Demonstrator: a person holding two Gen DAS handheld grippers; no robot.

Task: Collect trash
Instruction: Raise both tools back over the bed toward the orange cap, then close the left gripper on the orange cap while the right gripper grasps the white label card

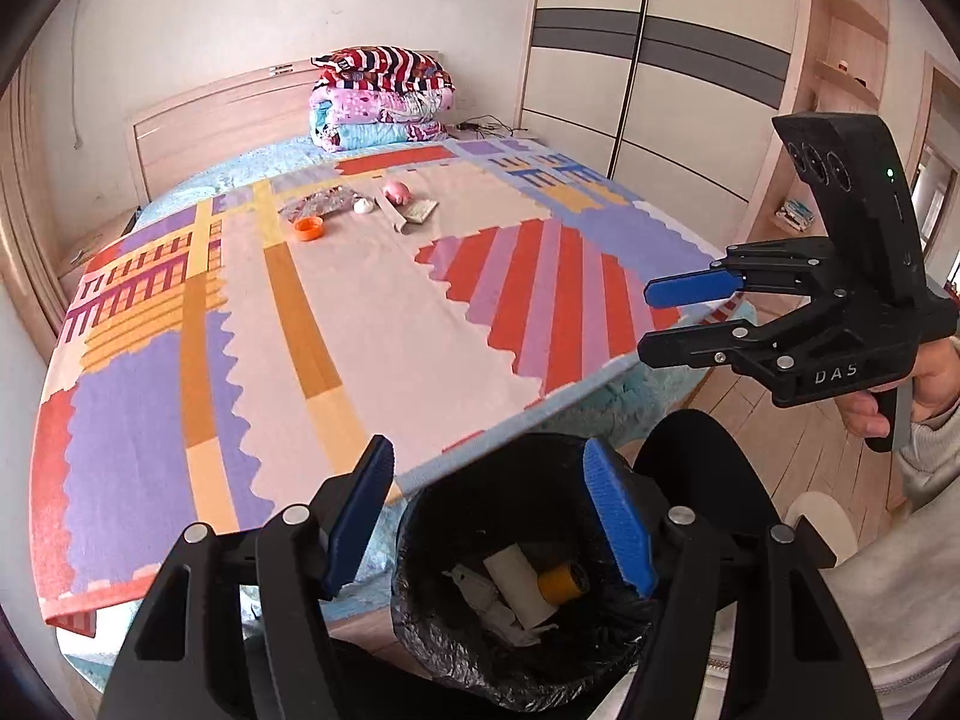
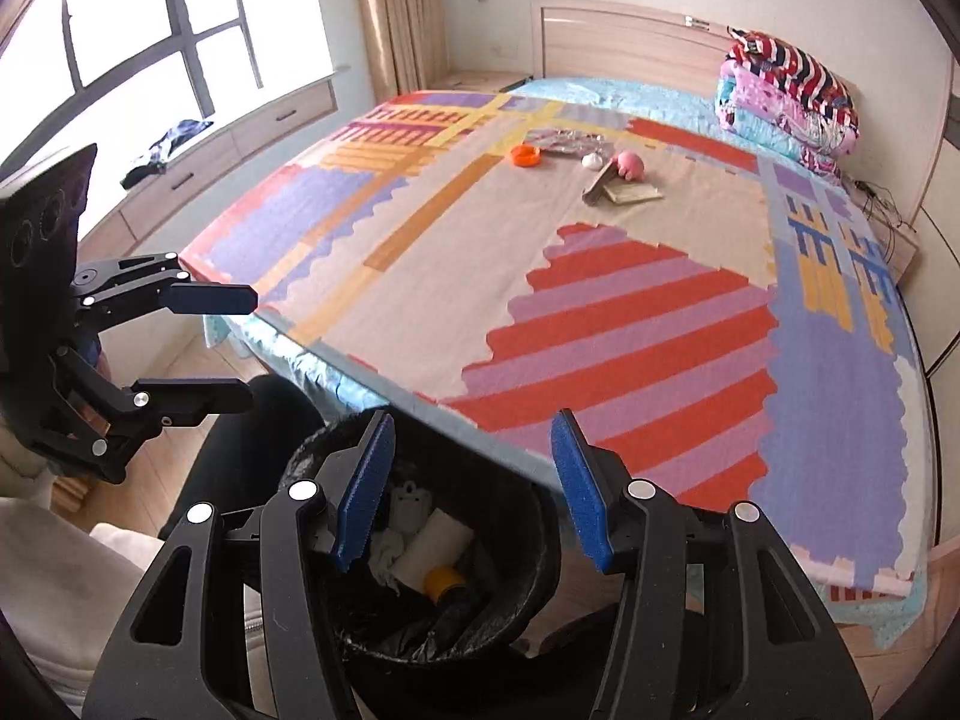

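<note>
A black-lined trash bin (image 1: 414,546) (image 2: 534,564) stands on the floor at the foot of the bed, holding a white roll (image 1: 519,588), a yellow cylinder (image 1: 561,582) and crumpled paper. My left gripper (image 1: 489,516) (image 2: 251,348) hangs open and empty above the bin. My right gripper (image 2: 474,492) (image 1: 651,321) is beside it, also open and empty. Far up the bed lie an orange cap (image 1: 309,229) (image 2: 525,155), a crinkled clear wrapper (image 1: 318,204) (image 2: 564,141), a white ball (image 1: 364,206), a pink toy (image 1: 396,191) (image 2: 630,165), a paper tube (image 2: 600,183) and a flat card (image 2: 633,193).
The bed (image 1: 372,324) with its colourful patterned cover fills the middle of both views. Folded quilts (image 1: 381,99) are stacked at the headboard. A wardrobe (image 1: 660,60) stands on one side and a window bench (image 2: 198,162) with dark cloth on the other. A person's dark-trousered legs flank the bin.
</note>
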